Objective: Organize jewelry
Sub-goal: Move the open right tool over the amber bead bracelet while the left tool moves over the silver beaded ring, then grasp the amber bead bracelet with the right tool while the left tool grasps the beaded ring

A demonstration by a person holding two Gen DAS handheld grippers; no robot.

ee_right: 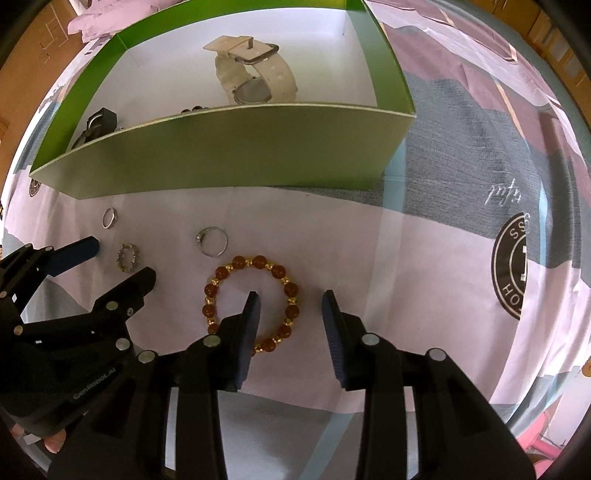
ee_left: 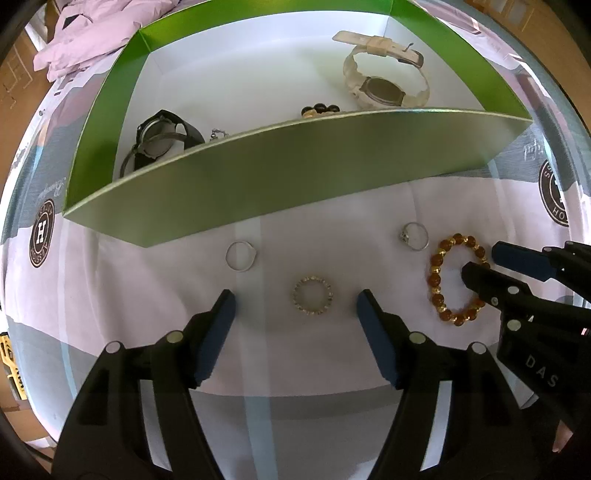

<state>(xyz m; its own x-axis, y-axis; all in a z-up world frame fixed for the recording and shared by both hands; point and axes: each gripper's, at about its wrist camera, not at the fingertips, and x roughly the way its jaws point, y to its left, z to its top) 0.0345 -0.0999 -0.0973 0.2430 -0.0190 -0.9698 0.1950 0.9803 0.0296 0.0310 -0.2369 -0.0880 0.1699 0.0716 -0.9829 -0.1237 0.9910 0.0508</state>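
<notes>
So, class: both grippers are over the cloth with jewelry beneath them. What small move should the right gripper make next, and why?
Probably close the right gripper on the amber bead bracelet. It is open, one finger sits inside the loop and the other outside, so the beaded strand on that side lies between them. The bracelet lies on the cloth, outside the green box.

Your work surface is a bed sheet [ee_right: 461,192] printed in pale pink, grey-blue and light blue blocks, with round dark-brown emblems [ee_left: 41,232] bearing a letter H and faint cursive script [ee_right: 502,194]. At the far left you see a rumpled pale pink duvet [ee_left: 96,33]. Brown cardboard boxes [ee_left: 16,74] border the scene on both sides. Even, diffuse daylight falls on the sheet, casting soft shadows. A pink object [ee_right: 543,435] shows at lower right, too blurred to identify.
</notes>
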